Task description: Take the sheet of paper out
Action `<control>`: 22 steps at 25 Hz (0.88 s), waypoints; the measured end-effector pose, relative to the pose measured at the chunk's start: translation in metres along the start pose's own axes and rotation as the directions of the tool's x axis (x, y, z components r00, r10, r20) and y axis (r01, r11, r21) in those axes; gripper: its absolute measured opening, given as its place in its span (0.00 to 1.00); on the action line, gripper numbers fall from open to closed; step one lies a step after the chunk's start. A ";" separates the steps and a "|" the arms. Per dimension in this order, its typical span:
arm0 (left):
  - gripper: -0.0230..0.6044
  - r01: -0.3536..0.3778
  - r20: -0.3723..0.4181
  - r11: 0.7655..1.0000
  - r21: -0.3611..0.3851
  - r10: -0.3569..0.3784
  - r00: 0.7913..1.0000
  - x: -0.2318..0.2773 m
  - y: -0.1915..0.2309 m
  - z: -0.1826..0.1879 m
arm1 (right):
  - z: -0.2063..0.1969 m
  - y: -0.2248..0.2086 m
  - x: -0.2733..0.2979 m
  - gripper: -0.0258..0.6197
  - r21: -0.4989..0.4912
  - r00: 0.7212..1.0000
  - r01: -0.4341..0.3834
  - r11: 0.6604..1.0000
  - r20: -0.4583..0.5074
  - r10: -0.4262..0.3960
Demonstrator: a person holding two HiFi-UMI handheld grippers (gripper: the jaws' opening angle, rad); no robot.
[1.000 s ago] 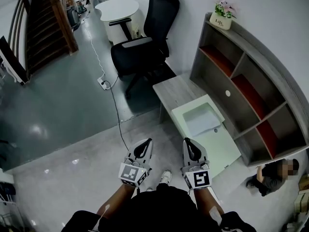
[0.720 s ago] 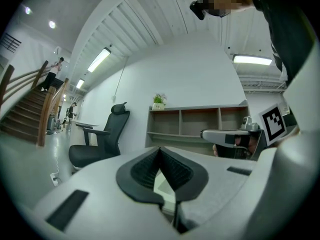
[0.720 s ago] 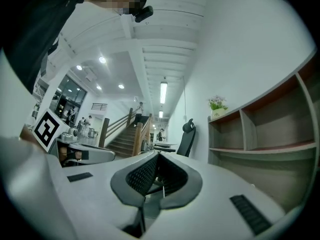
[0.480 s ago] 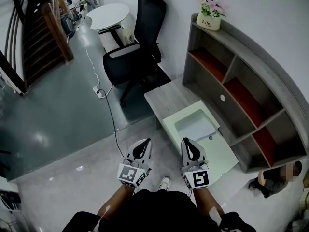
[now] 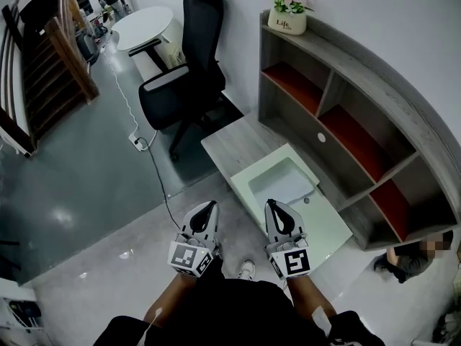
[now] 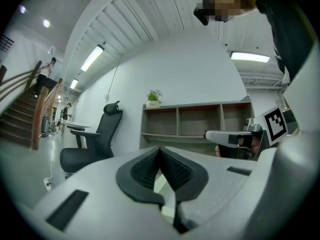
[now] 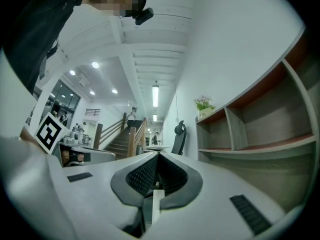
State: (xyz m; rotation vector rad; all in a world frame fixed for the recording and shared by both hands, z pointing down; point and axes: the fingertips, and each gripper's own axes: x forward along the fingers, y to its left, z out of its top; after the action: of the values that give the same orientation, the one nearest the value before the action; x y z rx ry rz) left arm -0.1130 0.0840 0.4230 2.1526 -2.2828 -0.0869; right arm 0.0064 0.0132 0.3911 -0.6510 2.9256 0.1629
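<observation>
A white sheet of paper lies in the recessed tray of a pale green box on a low grey table. My left gripper and right gripper are held side by side in front of me, both pointing level toward the box. In the head view the right one's tip overlaps the box's near edge and the left one is over the floor. In the left gripper view, the left gripper has its jaws together with nothing in them. The right gripper is likewise shut and empty.
A grey shelf unit with red-lined compartments stands behind the table, a flower pot on top. A black office chair and a floor cable are to the left, stairs beyond. A person crouches at lower right.
The whole view has advanced toward the table and shelf. Both grippers have come closer to the pale green box, still side by side and shut.
</observation>
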 end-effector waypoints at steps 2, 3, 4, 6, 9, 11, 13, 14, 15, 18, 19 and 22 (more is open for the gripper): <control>0.05 0.004 -0.007 1.000 0.002 -0.004 1.000 0.008 0.002 -0.002 | 0.001 -0.007 0.002 0.08 0.001 1.000 0.013 1.000 0.005 -0.013; 0.05 0.009 -0.009 1.000 0.004 -0.009 1.000 0.013 0.003 -0.002 | 0.002 -0.010 0.003 0.08 0.001 1.000 0.019 1.000 0.008 -0.019; 0.05 0.016 -0.007 1.000 0.004 -0.016 1.000 0.018 0.004 -0.002 | 0.002 -0.013 0.005 0.08 0.003 1.000 0.024 1.000 0.011 -0.024; 0.05 0.031 0.001 1.000 0.004 -0.031 1.000 0.029 0.006 -0.002 | 0.001 -0.016 0.010 0.08 0.004 1.000 0.027 1.000 0.015 -0.027; 0.05 0.054 0.015 0.999 0.003 -0.054 0.998 0.046 0.010 -0.001 | -0.001 -0.021 0.022 0.08 0.014 0.999 0.041 0.999 0.018 -0.041; 0.05 0.070 0.017 0.998 0.006 -0.070 0.997 0.058 0.014 0.001 | -0.003 -0.026 0.032 0.08 0.016 0.999 0.049 0.999 0.018 -0.050; 0.05 0.088 0.014 0.996 0.015 -0.089 0.996 0.067 0.019 0.002 | -0.004 -0.031 0.042 0.08 0.014 0.998 0.052 0.999 0.020 -0.052; 0.05 0.093 0.011 0.995 0.022 -0.093 0.996 0.070 0.024 0.001 | -0.003 -0.033 0.047 0.08 0.012 0.998 0.054 0.998 0.023 -0.054; 0.05 0.090 0.005 0.995 0.030 -0.091 0.996 0.073 0.030 0.001 | -0.003 -0.035 0.052 0.08 0.010 0.998 0.058 0.998 0.026 -0.058; 0.05 0.082 -0.019 0.994 0.069 -0.081 0.997 0.088 0.046 -0.001 | -0.007 -0.045 0.068 0.08 0.004 0.996 0.080 0.997 0.025 -0.080; 0.05 0.089 -0.024 0.993 0.078 -0.087 0.996 0.094 0.049 -0.002 | -0.010 -0.048 0.073 0.08 0.003 0.996 0.089 0.996 0.020 -0.089; 0.05 0.120 -0.030 0.991 0.068 -0.118 0.993 0.109 0.059 -0.004 | -0.020 -0.053 0.087 0.08 0.000 0.994 0.112 0.994 -0.004 -0.112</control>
State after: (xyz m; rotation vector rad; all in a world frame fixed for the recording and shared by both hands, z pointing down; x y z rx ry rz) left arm -0.1781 -0.0214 0.4260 2.3081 -2.1746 0.0205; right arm -0.0512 -0.0732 0.3928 -0.8146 2.8832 0.1493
